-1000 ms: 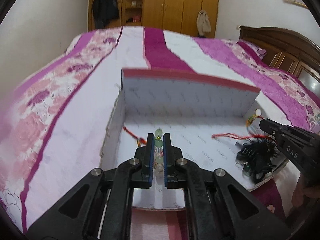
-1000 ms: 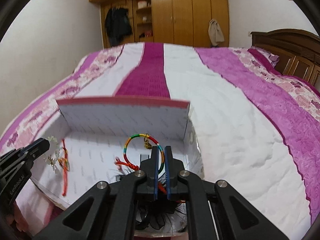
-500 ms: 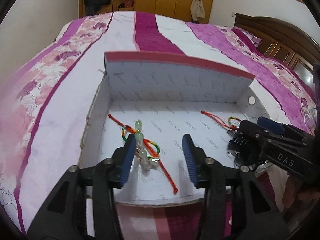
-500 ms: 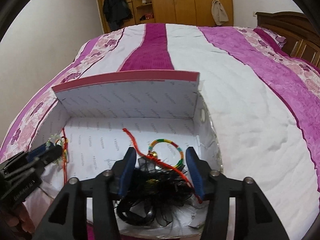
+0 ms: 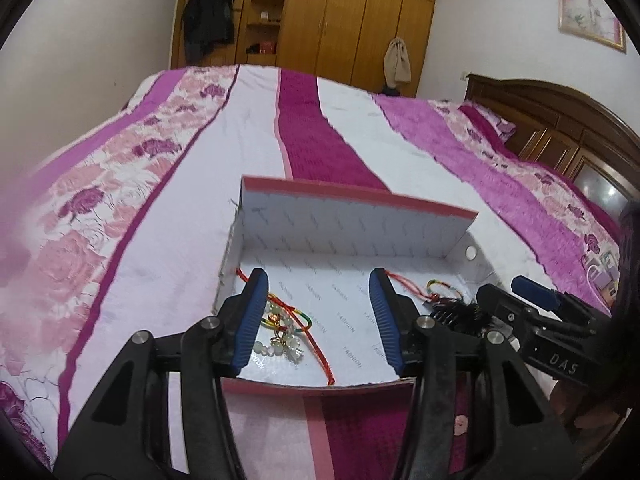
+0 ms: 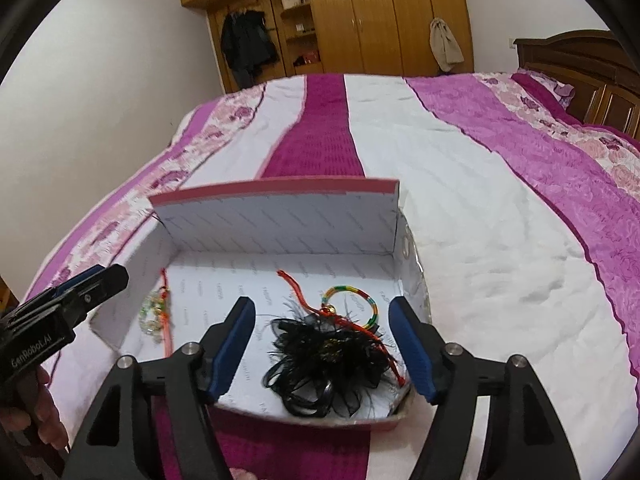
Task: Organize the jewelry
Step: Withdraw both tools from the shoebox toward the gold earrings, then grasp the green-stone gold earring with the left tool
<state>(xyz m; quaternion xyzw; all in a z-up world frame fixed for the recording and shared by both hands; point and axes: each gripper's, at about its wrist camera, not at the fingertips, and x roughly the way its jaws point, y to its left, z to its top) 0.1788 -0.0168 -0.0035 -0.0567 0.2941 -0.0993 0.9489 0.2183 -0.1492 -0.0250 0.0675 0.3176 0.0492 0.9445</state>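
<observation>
you release both: left gripper now spread, bead bracelet dropped in box; right gripper spread over rainbow bracelet. 2 pieces placed.

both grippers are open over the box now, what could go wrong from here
The red cords lie across the black feathered piece and the rainbow bangle, so lifting one may drag the others. In the left corner, the pale bead bracelet is tangled with a red string. The box may shift on the soft quilt.
</observation>
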